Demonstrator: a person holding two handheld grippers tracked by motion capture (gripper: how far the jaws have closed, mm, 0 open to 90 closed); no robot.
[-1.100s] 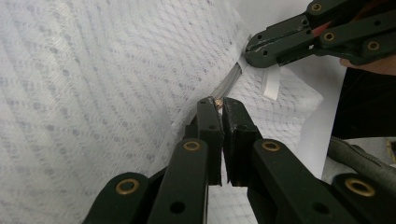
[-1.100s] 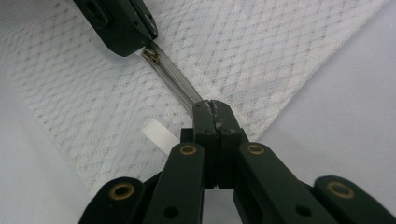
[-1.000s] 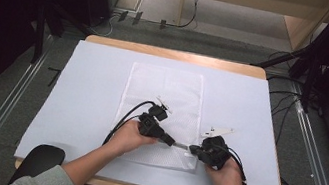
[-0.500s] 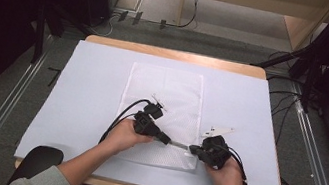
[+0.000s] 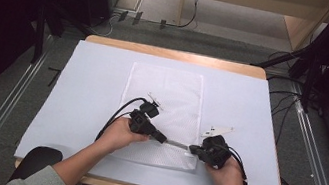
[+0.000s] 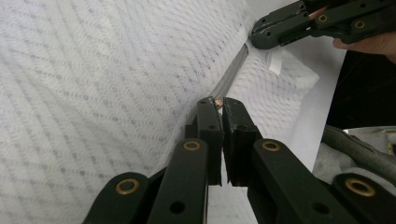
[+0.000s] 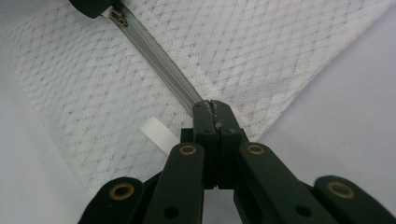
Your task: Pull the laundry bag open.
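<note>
A white mesh bag [image 5: 163,100] lies flat in the middle of the table, its grey zipper [image 5: 177,144] along the near edge. My left gripper [image 5: 164,139] is shut on the small metal zipper pull [image 6: 217,100]. My right gripper [image 5: 192,150] is shut on the zipper's end at the bag's near right corner [image 7: 211,105]. The zipper [image 7: 159,60] runs taut between the two. The right gripper view has the left gripper [image 7: 93,5] at the top left with the pull [image 7: 119,17] in it. A white ribbed tag [image 7: 159,135] sticks out beside the right jaws.
A pale sheet [image 5: 77,88] covers the wooden table [image 5: 174,53]. Black cables [image 5: 118,112] trail from both grippers over the sheet. Metal rails [image 5: 2,111] run along the floor on each side, with more cables [image 5: 292,104] at the right.
My left gripper has slid a little to the left with the zipper pull, away from the right gripper. The right gripper has stayed in place.
</note>
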